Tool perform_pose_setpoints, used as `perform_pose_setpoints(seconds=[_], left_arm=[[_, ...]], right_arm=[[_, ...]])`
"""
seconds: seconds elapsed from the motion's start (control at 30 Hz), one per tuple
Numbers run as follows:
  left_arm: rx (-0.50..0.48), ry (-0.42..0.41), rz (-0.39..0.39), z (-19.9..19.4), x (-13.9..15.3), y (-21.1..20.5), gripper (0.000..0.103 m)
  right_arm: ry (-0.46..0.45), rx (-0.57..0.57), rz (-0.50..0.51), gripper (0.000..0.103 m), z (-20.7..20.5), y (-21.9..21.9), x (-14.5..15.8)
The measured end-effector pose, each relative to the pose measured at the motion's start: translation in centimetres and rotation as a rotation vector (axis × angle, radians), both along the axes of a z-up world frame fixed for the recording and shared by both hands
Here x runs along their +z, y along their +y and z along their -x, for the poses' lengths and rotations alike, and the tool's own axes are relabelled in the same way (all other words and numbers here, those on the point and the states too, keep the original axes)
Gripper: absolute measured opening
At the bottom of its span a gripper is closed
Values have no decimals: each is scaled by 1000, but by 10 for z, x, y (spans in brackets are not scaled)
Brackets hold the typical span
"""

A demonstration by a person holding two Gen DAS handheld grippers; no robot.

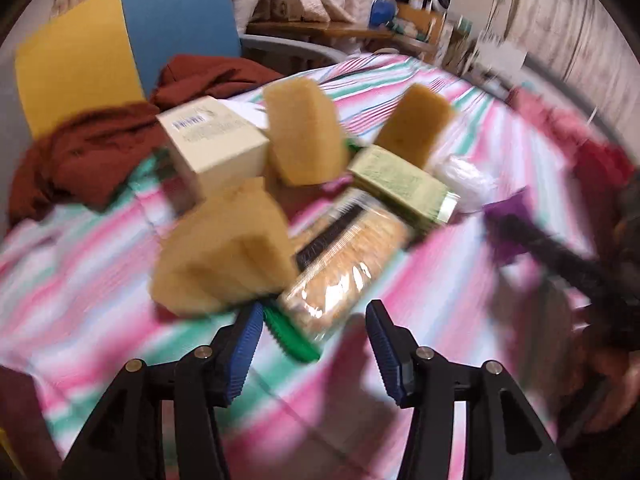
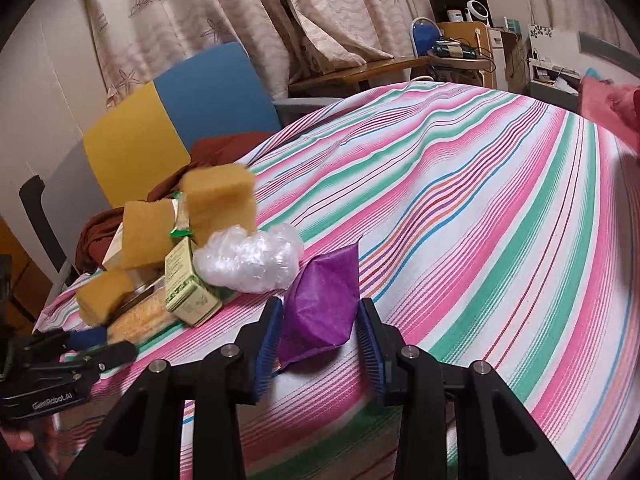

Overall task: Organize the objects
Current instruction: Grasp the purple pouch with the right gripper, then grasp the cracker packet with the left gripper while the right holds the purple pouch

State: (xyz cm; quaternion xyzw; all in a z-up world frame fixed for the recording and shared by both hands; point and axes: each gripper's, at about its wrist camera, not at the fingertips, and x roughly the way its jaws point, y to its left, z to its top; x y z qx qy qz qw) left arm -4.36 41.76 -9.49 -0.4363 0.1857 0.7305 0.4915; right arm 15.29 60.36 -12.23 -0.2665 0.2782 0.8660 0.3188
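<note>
**Purple Packet Clamped, Pile Awaits**

Sorting underway on striped bed. From left: left claw, jaws apart w/ nothing between, hovering just short of clutter pile; blue pads near green comb and cellophane cracker pack. Around these, tan sponges, cream box w/ barcode label, print too blurred to read, and green carton, text illegible. Further right, crumpled clear plastic. Rightmost: right claw clamped on purple packet, held just beside pile, low over bed. Likely step: bringing packet to group w/ rest. Next move calls for setting down beside plastic w/o toppling leaning sponges. Only legible writing: "GeeeRobot.AI", approx., on left claw body.
</note>
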Motion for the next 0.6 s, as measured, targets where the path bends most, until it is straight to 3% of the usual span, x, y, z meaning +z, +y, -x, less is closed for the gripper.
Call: perform_pose_setpoints(seconds=[0.1,0.2,0.33,0.43,0.6], left_arm=[[-95,-128,-76,-21,1,-8,55],[-154,-59,-59,-44,2,-10,55],[-57,89,-1,-39,5,-1,55],[-21,85,-51,-26,16,4,56],[-60,119,-6,-16,10,37,57]], right_arm=[[3,-1,1,39,1,1,0],[8,-3,4,39,3,2,-1],[9,-4,4,39,3,2,-1],[12,-5,6,39,3,2,-1],[13,-5,6,39,2,1,-1]])
